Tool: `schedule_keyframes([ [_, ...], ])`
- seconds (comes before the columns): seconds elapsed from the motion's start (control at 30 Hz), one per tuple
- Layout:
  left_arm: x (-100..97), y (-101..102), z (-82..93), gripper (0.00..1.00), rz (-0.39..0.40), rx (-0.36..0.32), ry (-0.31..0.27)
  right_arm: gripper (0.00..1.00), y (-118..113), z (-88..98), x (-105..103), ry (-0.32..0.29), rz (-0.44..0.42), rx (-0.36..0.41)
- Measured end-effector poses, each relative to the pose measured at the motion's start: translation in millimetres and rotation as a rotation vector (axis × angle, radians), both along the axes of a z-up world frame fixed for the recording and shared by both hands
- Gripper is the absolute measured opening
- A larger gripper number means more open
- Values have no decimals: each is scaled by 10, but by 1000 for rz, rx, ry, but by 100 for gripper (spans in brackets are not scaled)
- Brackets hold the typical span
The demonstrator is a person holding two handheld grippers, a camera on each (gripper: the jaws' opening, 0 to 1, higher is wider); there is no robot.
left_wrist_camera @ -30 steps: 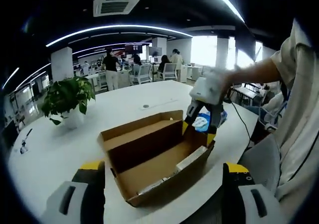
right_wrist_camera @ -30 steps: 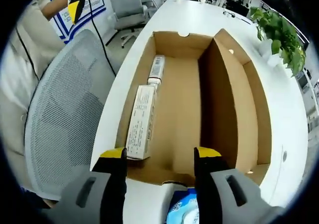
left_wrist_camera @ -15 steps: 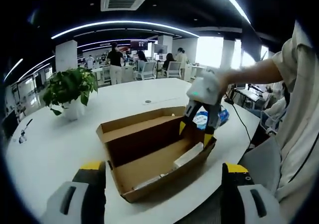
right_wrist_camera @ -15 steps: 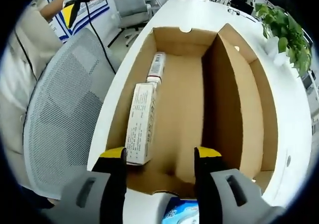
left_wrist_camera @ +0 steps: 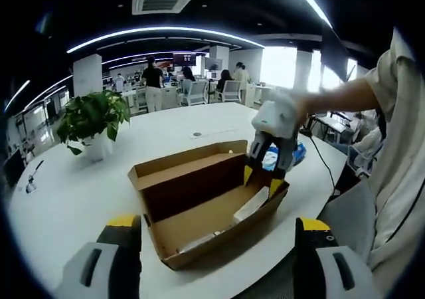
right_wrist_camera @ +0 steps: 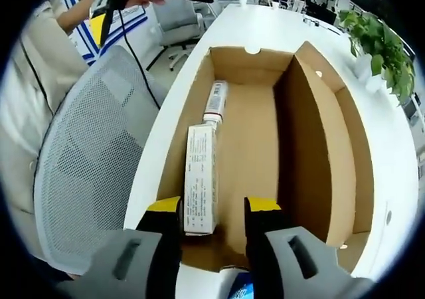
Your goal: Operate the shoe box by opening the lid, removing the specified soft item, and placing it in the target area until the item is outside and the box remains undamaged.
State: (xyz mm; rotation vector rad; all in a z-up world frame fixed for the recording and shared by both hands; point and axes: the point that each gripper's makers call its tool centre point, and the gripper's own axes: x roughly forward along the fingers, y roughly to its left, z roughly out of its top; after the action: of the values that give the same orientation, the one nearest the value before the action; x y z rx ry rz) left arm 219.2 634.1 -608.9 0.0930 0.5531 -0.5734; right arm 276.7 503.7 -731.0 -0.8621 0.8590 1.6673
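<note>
Two things are sitting along one wall of the open shoe box (right_wrist_camera: 265, 133): a carton (right_wrist_camera: 200, 179) and a tube (right_wrist_camera: 216, 99). Right tool (right_wrist_camera: 212, 209) is hovering narrow over the carton; I'd ease straight down, missing the cardboard. Left tool (left_wrist_camera: 216, 229) is hanging wide, empty.

Occlusions and cut-offs around the shoe box

In the right gripper view the right tongs (right_wrist_camera: 212, 209) are covering the near end of the white carton (right_wrist_camera: 201, 179) in the shoe box (right_wrist_camera: 319, 146), so contact is not resolving; print on the carton and on the tube (right_wrist_camera: 216, 99) is reading too small. The blue packet (right_wrist_camera: 240, 292) is getting cut off at the bottom edge. In the left gripper view the box's near wall is hiding most of the carton, and the right tongs' tips are dipping behind the box rim (left_wrist_camera: 267, 191).
</note>
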Motion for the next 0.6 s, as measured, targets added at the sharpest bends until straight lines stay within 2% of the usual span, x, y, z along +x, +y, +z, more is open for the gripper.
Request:
schedule_keyframes([
  [0.27,-27,31,-15,96,15,9,-2,24,112,-60,-86,3,-6,20],
  [0.37,-33,35,-31,95,17,20,-1,17,133,-79,-120,7,-3,19],
  [0.6,-54,41,-30,95,21,17,-2,16,129,-78,-132,-7,-13,19],
])
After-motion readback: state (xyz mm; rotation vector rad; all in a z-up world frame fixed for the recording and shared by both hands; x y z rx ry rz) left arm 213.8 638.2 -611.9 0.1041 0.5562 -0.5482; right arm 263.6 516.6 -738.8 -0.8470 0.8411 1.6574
